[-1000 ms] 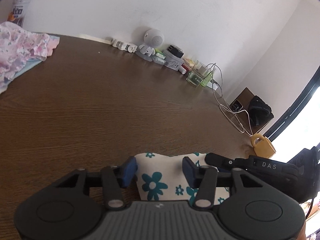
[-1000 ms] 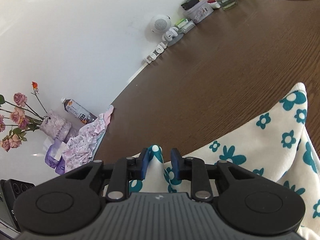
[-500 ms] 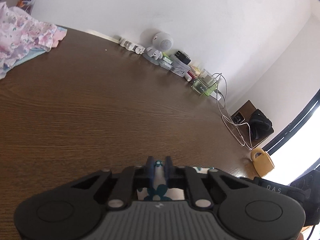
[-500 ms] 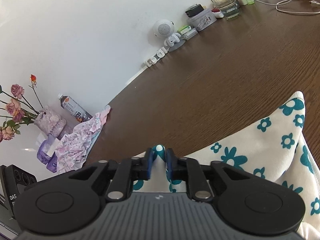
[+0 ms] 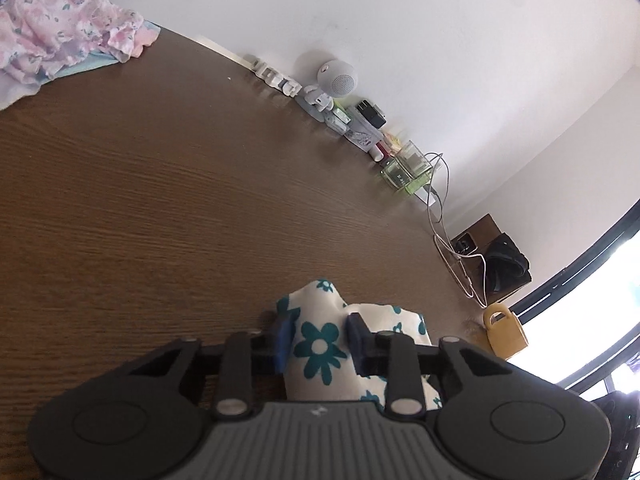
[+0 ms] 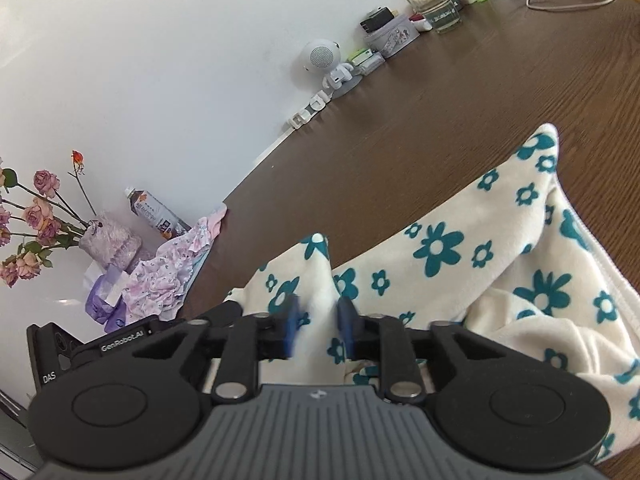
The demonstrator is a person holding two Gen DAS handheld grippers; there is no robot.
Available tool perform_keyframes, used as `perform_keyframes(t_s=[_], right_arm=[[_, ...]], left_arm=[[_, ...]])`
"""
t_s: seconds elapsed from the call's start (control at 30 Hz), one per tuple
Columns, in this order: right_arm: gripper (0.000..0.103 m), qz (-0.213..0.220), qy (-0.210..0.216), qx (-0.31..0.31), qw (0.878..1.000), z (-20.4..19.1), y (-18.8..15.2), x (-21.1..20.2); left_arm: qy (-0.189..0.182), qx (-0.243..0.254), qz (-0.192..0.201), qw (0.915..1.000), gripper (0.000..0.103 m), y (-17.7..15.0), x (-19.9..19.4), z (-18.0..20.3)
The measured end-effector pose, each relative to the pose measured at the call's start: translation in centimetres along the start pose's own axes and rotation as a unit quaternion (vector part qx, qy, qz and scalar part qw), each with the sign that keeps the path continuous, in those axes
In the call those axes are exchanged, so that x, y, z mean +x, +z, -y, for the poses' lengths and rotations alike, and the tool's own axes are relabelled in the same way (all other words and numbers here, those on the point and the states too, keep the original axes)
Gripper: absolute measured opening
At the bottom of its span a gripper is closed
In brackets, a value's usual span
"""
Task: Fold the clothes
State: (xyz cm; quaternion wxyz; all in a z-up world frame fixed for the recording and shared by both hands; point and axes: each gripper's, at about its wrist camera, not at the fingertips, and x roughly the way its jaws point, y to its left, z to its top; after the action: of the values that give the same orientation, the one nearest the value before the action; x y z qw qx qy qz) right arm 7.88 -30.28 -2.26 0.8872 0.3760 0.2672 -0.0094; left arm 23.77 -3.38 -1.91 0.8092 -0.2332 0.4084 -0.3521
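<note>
**Cloth between both claws**

Cloth (image 5: 320, 344), cream with teal flowers, is seen at lower centre of the left view, bunched between the blue pads of the left gripper (image 5: 319, 338), which are parted with the fabric filling the gap. In the right view the cloth (image 6: 460, 248) spreads across the lower right of the brown table (image 6: 460, 92); the right gripper (image 6: 316, 330) is parted narrowly around a raised fold. Pink clothes (image 5: 60, 32) are heaped at upper left.

Both wrist cameras sit low over the bench (image 5: 160, 200), close behind their tongs, facing the wall; both share the white speaker (image 5: 338, 76) (image 6: 320, 54)
</note>
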Motion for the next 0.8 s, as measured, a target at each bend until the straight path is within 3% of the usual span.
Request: perform_keyframes(t_s=[0.07, 0.1, 0.13, 0.2, 0.37, 0.4, 0.47, 0.5, 0.6, 0.7, 0.8], right_arm=[[0.018, 0.006, -0.002, -0.008, 1.000, -0.3, -0.3, -0.5], [0.022, 0.010, -0.003, -0.011, 1.000, -0.5, -0.4, -0.9], [0.024, 0.013, -0.005, -0.014, 1.000, -0.7, -0.6, -1.3], [0.039, 0.012, -0.007, -0.030, 0.999, -1.2, -1.3, -2.0], [0.040, 0.009, -0.013, -0.069, 0.997, -2.4, -2.9, -3.3], [0.031, 0.009, -0.016, -0.075, 0.997, -2.5, -3.2, -3.1], [0.026, 0.011, -0.020, -0.084, 0.996, -2.7, -3.4, -2.9], [0.026, 0.013, -0.022, -0.088, 0.996, -2.8, -3.5, -2.8], [0.030, 0.014, -0.018, -0.080, 0.996, -2.7, -3.5, -3.4], [0.038, 0.017, -0.011, -0.079, 0.997, -2.8, -4.0, -4.8], [0.039, 0.009, -0.014, -0.097, 0.995, -3.3, -5.0, -5.4]], left_arm=[[-0.003, -0.006, 0.001, 1.0000, 0.027, -0.1, -0.2, -0.2], [-0.002, -0.010, 0.000, 1.0000, 0.033, -0.2, -0.5, -0.2], [0.005, -0.013, -0.001, 0.9999, 0.044, -0.2, -0.8, -0.1], [0.008, -0.008, 0.001, 0.9999, 0.054, -0.4, -1.6, 0.1], [0.002, 0.031, -0.026, 0.9992, 0.054, -2.0, -2.8, 1.0], [-0.003, 0.036, -0.028, 0.9990, 0.048, -2.3, -2.7, 1.1], [-0.007, 0.044, -0.027, 0.9987, 0.037, -2.8, -2.5, 1.1], [-0.008, 0.045, -0.025, 0.9986, 0.036, -2.8, -2.5, 1.1], [-0.009, 0.035, -0.025, 0.9990, 0.038, -2.8, -2.7, 1.0], [-0.002, 0.039, -0.027, 0.9989, 0.049, -3.0, -3.5, 1.2], [-0.010, 0.052, -0.039, 0.9978, 0.051, -3.6, -4.2, 1.5]])
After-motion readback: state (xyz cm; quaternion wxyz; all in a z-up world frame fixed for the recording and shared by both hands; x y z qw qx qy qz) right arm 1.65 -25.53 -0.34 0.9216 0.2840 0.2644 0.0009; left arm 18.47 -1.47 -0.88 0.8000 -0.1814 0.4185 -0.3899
